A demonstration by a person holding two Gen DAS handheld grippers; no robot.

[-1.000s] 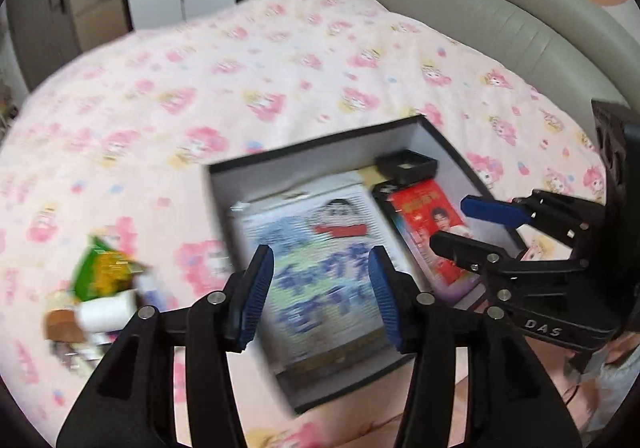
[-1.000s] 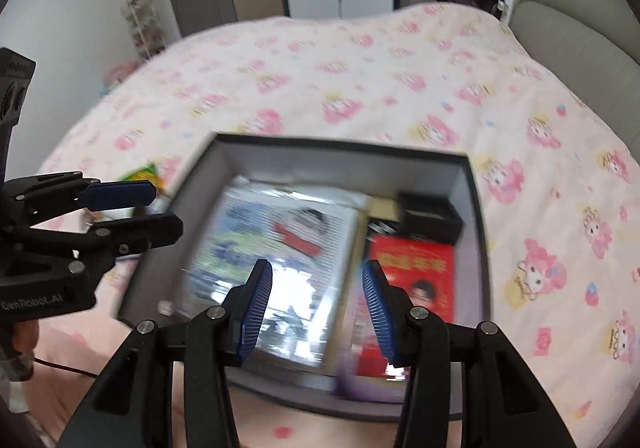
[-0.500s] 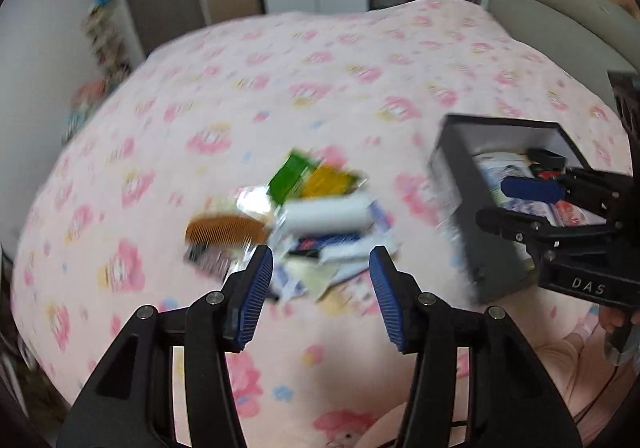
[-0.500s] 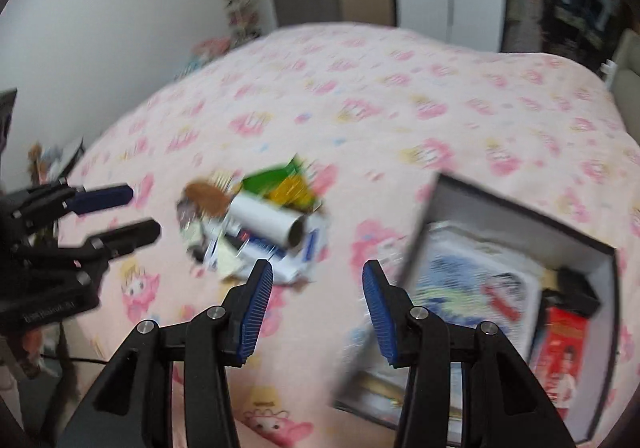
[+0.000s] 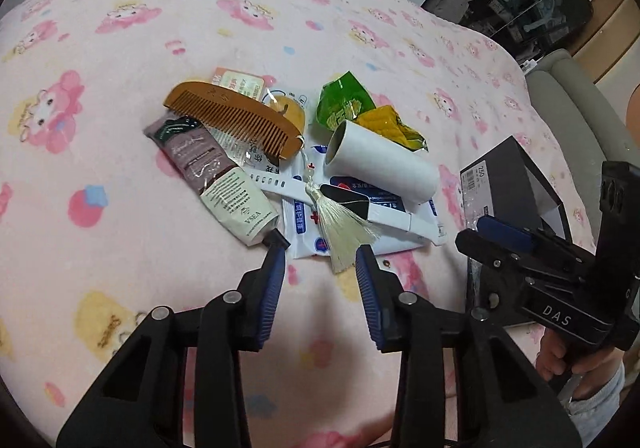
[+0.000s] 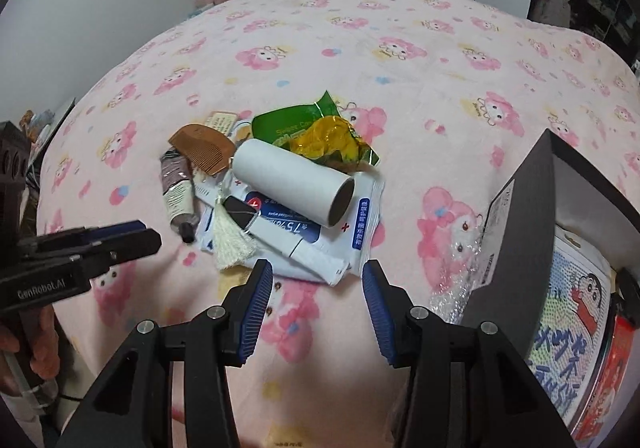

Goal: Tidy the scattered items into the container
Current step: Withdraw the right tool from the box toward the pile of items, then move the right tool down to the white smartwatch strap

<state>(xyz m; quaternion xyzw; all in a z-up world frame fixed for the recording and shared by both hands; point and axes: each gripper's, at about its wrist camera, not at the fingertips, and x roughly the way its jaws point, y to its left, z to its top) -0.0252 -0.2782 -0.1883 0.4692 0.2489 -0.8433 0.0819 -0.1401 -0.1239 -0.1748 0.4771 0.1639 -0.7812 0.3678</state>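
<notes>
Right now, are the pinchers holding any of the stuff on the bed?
No, nothing is held. The left gripper and right gripper are both open, just short of the white wipes packet.

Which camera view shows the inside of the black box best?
The right wrist view: the black box opens toward it, so the cartoon packet inside shows. The left wrist view shows only the box's outer wall with its label and part of the rim, behind the right gripper.

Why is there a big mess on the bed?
A heap sits loose on the pink blanket, outside the black box: a wooden comb, a white paper roll and crumpled green and yellow wrappers piled crookedly over wipe packets.
</notes>
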